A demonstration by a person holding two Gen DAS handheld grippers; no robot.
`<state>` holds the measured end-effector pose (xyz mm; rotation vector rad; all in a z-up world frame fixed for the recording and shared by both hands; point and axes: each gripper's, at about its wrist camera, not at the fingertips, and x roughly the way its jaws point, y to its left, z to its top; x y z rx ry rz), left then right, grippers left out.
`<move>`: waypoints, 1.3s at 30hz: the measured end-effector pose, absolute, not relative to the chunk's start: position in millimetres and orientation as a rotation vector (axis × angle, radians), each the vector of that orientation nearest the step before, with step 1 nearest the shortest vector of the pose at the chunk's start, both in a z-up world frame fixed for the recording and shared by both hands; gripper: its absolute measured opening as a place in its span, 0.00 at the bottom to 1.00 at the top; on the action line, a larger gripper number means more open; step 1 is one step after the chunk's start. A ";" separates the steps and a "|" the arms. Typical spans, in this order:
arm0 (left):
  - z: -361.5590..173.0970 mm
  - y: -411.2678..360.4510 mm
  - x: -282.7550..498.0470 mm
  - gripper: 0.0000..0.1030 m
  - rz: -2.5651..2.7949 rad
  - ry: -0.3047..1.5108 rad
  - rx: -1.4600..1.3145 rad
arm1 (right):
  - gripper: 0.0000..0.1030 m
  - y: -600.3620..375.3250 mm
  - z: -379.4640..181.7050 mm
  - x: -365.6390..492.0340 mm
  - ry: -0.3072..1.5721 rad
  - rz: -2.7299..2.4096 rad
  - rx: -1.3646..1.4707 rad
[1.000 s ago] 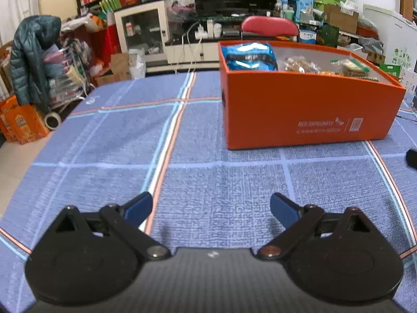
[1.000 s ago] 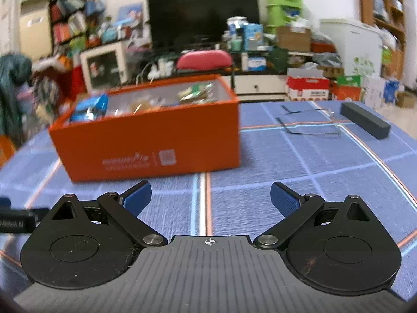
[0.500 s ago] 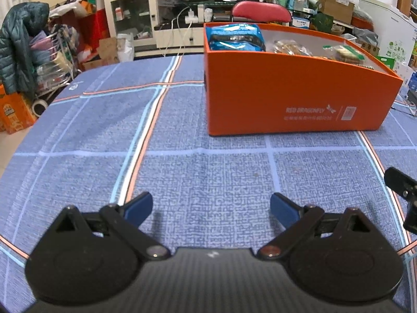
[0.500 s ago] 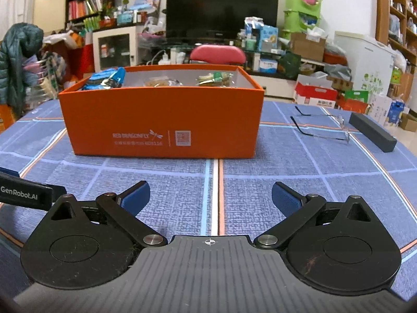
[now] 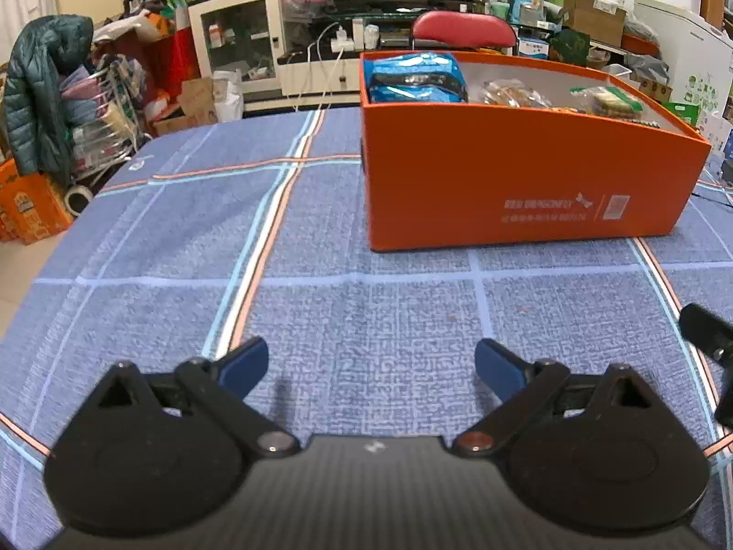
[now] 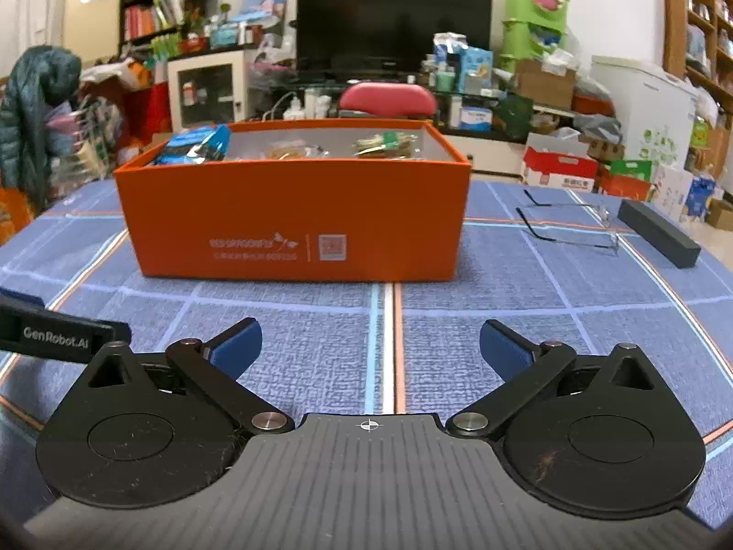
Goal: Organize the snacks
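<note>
An orange box (image 6: 293, 220) sits on the table (image 5: 366, 321), out toward the far edge, on a blue cloth with stripes. Inside it, a blue snack bag (image 5: 414, 78) leans at the left end, a clear pack of cookies (image 5: 511, 91) lies in the middle, and a green and white pack (image 5: 607, 101) lies at the right end. No snacks lie loose on the cloth that I can see, so the job looks nearly done or done. The left gripper (image 5: 371, 364) hangs low over the near edge of the table with its two fingers wide apart and nothing between them. The right gripper (image 6: 371, 346) is just beside it, also with fingers wide apart and nothing held. Both are well apart from the box. Thin glasses (image 6: 568, 224) and a dark bar (image 6: 657, 238) lie near the right edge of the table. What could go wrong: the two grippers are close together, so they could bump if one swings sideways. A reach toward the right end of the box could catch the glasses and push them off. A push on the box wall could slide the whole box on the smooth cloth.
</note>
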<state>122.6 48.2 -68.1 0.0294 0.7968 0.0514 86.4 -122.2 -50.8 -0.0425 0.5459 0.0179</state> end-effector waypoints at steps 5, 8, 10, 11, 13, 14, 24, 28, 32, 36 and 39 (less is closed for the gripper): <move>-67.8 49.0 122.4 0.92 0.054 0.791 0.024 | 0.91 -121.5 -54.2 86.6 0.548 0.020 -0.049; -68.9 50.1 123.5 0.92 0.055 0.794 0.024 | 0.91 -123.2 -55.9 88.0 0.552 0.012 -0.037; -69.5 49.8 123.7 0.92 0.056 0.797 0.022 | 0.91 -123.4 -57.2 88.8 0.558 0.014 -0.035; -69.2 50.0 123.4 0.92 0.054 0.797 0.017 | 0.91 -122.7 -57.1 88.3 0.558 0.016 -0.034; -67.9 49.5 122.8 0.92 0.055 0.794 0.018 | 0.91 -121.7 -55.9 87.7 0.553 0.023 -0.040; -66.9 48.7 122.8 0.92 0.056 0.792 0.026 | 0.91 -120.7 -55.9 87.2 0.550 0.023 -0.045; -43.2 37.2 113.7 0.92 -0.010 0.692 0.126 | 0.91 -122.8 -52.9 85.9 0.539 0.019 -0.035; -47.9 44.5 118.6 0.92 -0.019 0.737 0.066 | 0.92 -123.3 -56.5 88.0 0.541 0.002 -0.049; -49.1 46.2 118.5 0.92 -0.029 0.743 0.054 | 0.92 -122.8 -63.8 94.4 0.574 0.006 -0.056; -46.3 43.2 114.4 0.92 -0.038 0.715 0.062 | 0.92 -121.9 -64.4 95.5 0.565 0.011 -0.062; -33.7 45.7 105.1 0.92 -0.066 0.612 0.029 | 0.92 -123.8 -65.5 99.6 0.552 0.006 -0.061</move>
